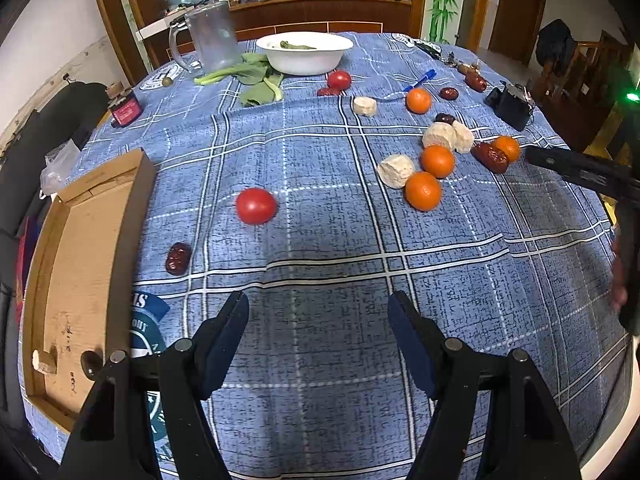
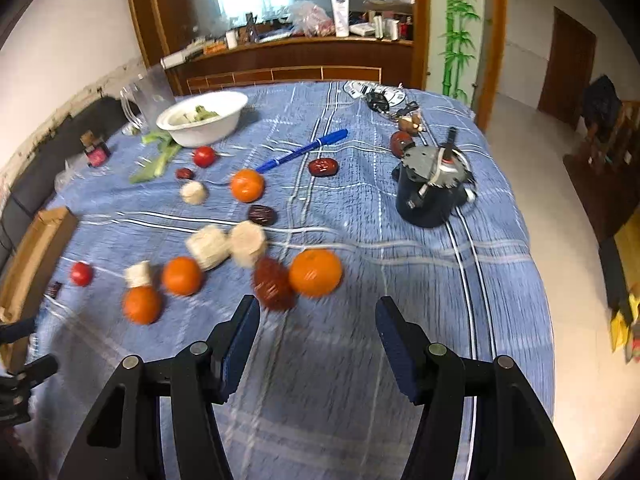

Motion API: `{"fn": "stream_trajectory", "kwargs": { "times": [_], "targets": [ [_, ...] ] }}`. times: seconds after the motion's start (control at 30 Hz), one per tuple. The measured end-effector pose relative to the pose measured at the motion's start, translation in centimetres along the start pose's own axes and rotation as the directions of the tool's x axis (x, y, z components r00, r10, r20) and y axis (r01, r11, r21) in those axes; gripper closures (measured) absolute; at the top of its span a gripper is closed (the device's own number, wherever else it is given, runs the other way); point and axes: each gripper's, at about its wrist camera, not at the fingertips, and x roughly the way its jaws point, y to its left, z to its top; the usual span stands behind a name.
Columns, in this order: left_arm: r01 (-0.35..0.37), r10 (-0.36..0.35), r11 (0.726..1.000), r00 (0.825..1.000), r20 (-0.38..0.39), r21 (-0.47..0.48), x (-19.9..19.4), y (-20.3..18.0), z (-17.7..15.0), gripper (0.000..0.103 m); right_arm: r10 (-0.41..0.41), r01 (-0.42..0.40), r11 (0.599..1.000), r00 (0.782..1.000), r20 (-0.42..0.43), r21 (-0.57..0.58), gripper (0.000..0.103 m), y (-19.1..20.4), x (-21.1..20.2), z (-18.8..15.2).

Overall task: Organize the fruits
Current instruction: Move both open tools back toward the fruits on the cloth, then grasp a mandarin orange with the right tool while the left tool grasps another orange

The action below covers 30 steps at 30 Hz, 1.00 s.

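Both claws empty, jaws apart, over the blue plaid table (image 1: 320,240). Left claw (image 1: 318,320) hovers short of the tomato (image 1: 256,205), cardboard box (image 1: 80,260) to its left. Right claw (image 2: 318,322) sits just short of an orange (image 2: 315,272) and red date (image 2: 273,283), which touch each other.

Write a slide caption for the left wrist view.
Open left claw above the blue checked tablecloth, facing tomato and oranges.
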Motion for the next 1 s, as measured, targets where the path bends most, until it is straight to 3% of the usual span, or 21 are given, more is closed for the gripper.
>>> {"fn": "stream_trajectory", "kwargs": {
  "times": [0.13,0.2,0.27,0.37,0.47,0.67,0.8,0.83,1.0],
  "targets": [
    [0.008,-0.008,1.000,1.000,-0.015,-0.012,0.6,-0.1,0.3,0.032,0.065,-0.067,0.996,0.997,-0.035,-0.055,0.039,-0.3,2.4,0.8],
    [0.005,-0.005,1.000,1.000,-0.023,-0.012,1.0,-0.4,0.7,0.032,0.133,-0.140,0.985,0.988,-0.073,-0.098,0.039,0.2,3.5,1.0],
    [0.005,-0.006,1.000,0.999,-0.031,-0.011,1.3,-0.6,1.0,0.032,0.146,-0.154,0.980,0.987,-0.067,-0.124,0.039,0.5,3.4,1.0],
    [0.013,-0.014,1.000,0.999,-0.035,-0.010,1.7,-1.0,1.5,0.032,0.348,-0.351,0.930,0.936,-0.051,-0.104,0.039,0.3,1.6,0.7],
    [0.011,-0.012,1.000,0.999,-0.042,-0.004,2.3,-1.5,2.1,0.032,0.291,-0.293,0.948,0.956,-0.038,-0.125,0.039,0.3,1.6,0.9],
    [0.018,-0.018,1.000,0.999,-0.029,0.009,2.4,-2.6,3.1,0.032,0.254,-0.262,0.949,0.965,-0.068,-0.174,0.040,0.9,2.9,0.3],
    [0.035,-0.035,0.999,0.999,-0.032,-0.008,3.1,-3.1,4.0,0.032,0.241,-0.250,0.955,0.968,-0.075,-0.157,0.058,0.2,3.5,0.5],
    [0.045,-0.046,0.999,0.998,-0.038,-0.021,3.4,-3.3,4.3,0.032,0.223,-0.232,0.959,0.972,-0.066,-0.165,0.067,0.2,3.3,0.5],
    [0.102,-0.107,0.992,0.992,-0.065,-0.075,5.4,-4.8,5.4,0.032,0.199,-0.211,0.962,0.976,-0.082,-0.175,0.067,0.4,3.1,0.4]
  ]
}}
